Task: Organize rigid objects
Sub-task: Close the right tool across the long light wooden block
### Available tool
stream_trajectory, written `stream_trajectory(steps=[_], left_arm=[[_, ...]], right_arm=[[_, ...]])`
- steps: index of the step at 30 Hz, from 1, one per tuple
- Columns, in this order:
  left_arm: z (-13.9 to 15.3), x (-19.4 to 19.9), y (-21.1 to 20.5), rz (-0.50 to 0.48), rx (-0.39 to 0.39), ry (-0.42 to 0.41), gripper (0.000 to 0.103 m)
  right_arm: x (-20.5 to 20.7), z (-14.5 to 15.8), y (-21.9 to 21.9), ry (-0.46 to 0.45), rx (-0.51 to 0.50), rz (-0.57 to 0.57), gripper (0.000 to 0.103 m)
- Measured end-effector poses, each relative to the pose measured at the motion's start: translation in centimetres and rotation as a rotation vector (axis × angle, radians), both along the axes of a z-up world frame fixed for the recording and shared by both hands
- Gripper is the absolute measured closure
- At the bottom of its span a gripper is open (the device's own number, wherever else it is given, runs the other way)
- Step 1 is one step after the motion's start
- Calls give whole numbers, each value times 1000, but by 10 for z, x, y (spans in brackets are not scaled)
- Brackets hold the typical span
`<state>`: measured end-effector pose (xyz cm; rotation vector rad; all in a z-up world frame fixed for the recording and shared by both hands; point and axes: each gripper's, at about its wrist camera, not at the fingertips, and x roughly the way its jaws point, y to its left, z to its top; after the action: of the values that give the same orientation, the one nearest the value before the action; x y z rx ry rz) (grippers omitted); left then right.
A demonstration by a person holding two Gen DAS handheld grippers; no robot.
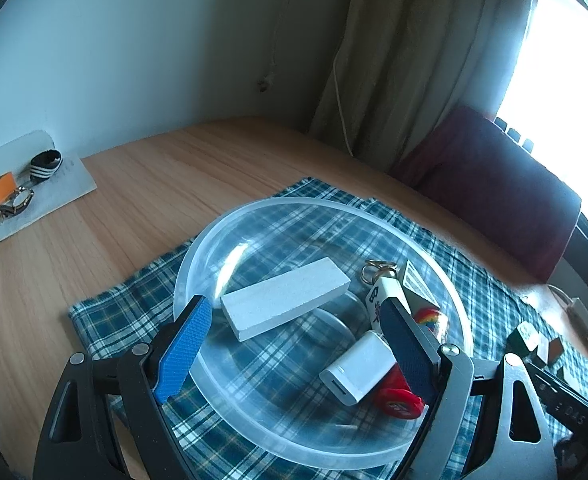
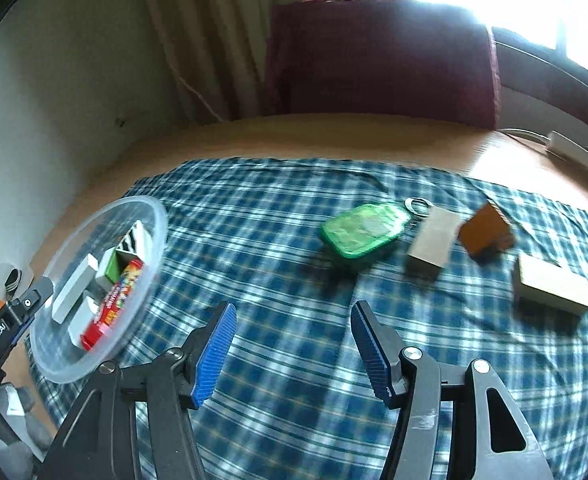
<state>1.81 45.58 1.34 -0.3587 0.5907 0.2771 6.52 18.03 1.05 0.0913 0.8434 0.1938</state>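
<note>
Clear bowl (image 1: 198, 248) holds white block (image 1: 286, 298), charger (image 1: 359, 368) — more.

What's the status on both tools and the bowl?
Left tool open, over clear bowl holding white block. Right tool open, empty, over cloth. Green tag and wooden blocks ahead, path clear.
</note>
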Motion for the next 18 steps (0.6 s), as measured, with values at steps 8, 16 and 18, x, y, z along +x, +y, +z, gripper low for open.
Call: stream_trajectory(steps=[8,16,18], left_arm=[[2,-1,-11,-3,41,1,16],[7,1,-40,-69,61,12,16],[9,3,-49,-95,63,14,16]], right_arm=[[-13,4,-50,-42,-12,-102,32],[-12,5,-110,-25,22,-252,28],[-13,6,-124,-27,35,-293,25]])
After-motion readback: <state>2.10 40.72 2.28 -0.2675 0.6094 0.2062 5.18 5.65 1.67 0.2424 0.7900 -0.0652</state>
